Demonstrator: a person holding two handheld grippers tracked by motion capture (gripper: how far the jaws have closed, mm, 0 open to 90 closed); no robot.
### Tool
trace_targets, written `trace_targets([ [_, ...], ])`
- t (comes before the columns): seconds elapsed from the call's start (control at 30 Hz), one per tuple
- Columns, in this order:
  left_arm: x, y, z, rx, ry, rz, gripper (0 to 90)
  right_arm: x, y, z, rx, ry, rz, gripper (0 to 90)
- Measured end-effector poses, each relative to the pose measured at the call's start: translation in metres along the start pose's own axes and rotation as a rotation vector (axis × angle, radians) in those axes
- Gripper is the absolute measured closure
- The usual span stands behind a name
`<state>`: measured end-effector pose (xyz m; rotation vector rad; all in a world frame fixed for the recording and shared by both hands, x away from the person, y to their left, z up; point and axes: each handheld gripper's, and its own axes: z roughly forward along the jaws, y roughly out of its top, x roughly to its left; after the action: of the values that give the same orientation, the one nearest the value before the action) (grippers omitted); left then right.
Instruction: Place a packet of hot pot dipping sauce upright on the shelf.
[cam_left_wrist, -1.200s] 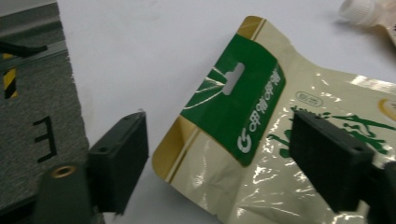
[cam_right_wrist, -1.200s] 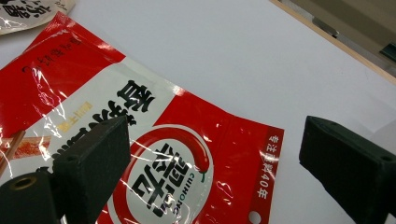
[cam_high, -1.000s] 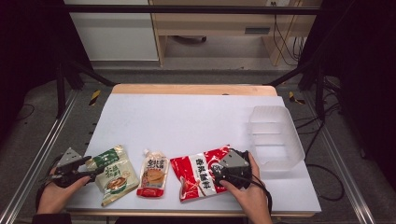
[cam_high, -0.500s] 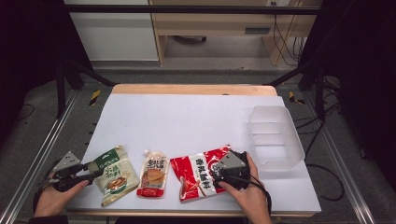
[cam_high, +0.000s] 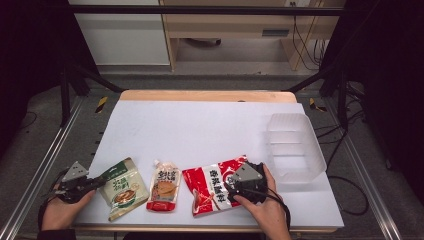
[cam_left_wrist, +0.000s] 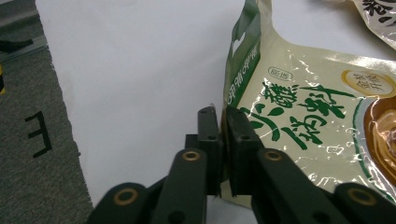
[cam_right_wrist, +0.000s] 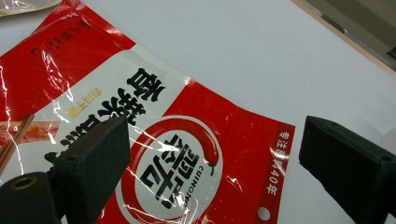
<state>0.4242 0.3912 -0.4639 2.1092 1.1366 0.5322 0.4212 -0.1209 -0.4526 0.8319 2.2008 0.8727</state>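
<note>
1. Over the last second the left gripper (cam_high: 95, 183) had slid outward toward the worktop's (cam_high: 200, 125) left edge, and by now its jaws were pressed together on the near left edge of the green-and-cream pouch (cam_high: 122, 186). The left gripper view showed that edge pinched thin between the two black pads (cam_left_wrist: 209, 135).
2. The right gripper (cam_high: 231, 184) had barely moved in that time. It hovered over the right end of the red pouch (cam_high: 212, 187) with its jaws spread wide, one on each side of the printed chilli logo, gripping nothing.
3. I judged that the green-and-cream pouch was now secured and ready to lift, probably toward the clear plastic bin (cam_high: 295, 147) at the right of the worktop, while the red pouch was not yet grasped.
4. The green-and-cream pouch (cam_left_wrist: 308, 107) lay flat at the front left of the worktop. It was glossy and crinkled, with a green band along one side, green characters and a hang hole near its top.
5. The red pouch (cam_right_wrist: 154, 140) lay flat at the front, right of a small orange sachet (cam_high: 164, 185). It was shiny, red and white, with black characters.
</note>
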Motion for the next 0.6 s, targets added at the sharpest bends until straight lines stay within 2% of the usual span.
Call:
trace_targets([
  [0.1, 0.000, 0.003, -0.009, -0.022, 0.008, -0.005, 89.4, -0.001, 0.000, 0.000, -0.002, 0.002, -0.001, 9.3],
  [0.2, -0.002, 0.007, -0.029, -0.098, 0.008, -0.037, 89.9, -0.002, -0.001, -0.001, -0.006, 0.009, 0.005, 8.8],
  [0.3, -0.009, 0.014, -0.050, -0.155, -0.015, -0.025, 90.0, -0.002, 0.000, 0.000, -0.022, 0.032, 0.015, 8.4],
  [0.43, -0.024, 0.027, -0.077, -0.200, -0.064, 0.037, 90.0, 0.000, 0.001, -0.003, -0.038, 0.081, 0.022, 7.6],
  [0.5, -0.031, 0.032, -0.088, -0.221, -0.109, 0.050, 90.0, 0.001, 0.002, -0.005, -0.041, 0.097, 0.018, 7.4],
  [0.6, -0.041, 0.036, -0.101, -0.235, -0.146, 0.081, 90.0, 0.002, 0.002, -0.009, -0.052, 0.120, 0.019, 7.5],
])
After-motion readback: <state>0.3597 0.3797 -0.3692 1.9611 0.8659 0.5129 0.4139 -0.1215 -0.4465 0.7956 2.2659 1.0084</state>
